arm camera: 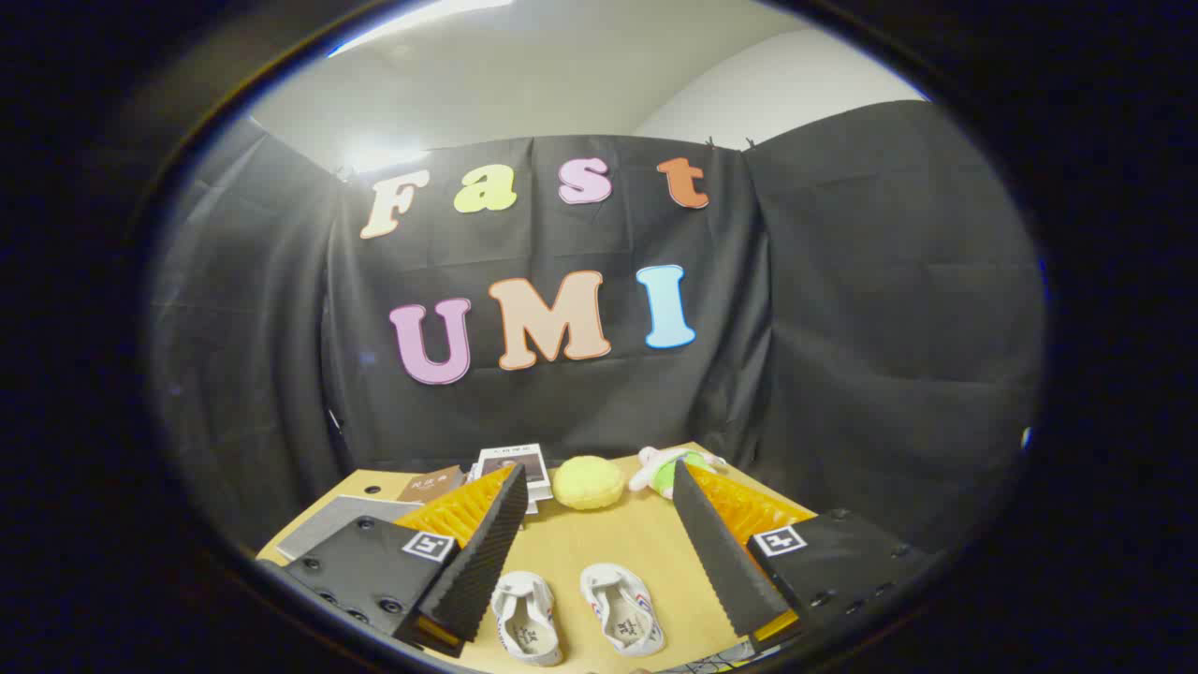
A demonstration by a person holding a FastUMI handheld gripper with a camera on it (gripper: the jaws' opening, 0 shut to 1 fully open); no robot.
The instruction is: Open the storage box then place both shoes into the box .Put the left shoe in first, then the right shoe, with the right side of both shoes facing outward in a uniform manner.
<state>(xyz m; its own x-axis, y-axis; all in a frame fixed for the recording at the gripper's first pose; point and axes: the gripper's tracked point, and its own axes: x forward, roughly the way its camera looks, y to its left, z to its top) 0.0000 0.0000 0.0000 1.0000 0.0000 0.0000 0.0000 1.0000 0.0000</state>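
Two small white shoes lie side by side on the wooden table between my fingers, openings up. The left-hand shoe (527, 617) sits close to my left finger (482, 552); the right-hand shoe (623, 607) shows red and blue trim. My gripper (599, 477) is held above them, open wide, with nothing between the fingers. The right finger (716, 552) stands apart from the shoes.
Beyond the fingertips on the table (599, 538) lie a round yellow plush (588, 482), a white and green soft toy (674, 468), a booklet (510, 463), a brown card (430, 485) and a grey flat board (328, 524) at the left. Black cloth walls close the booth.
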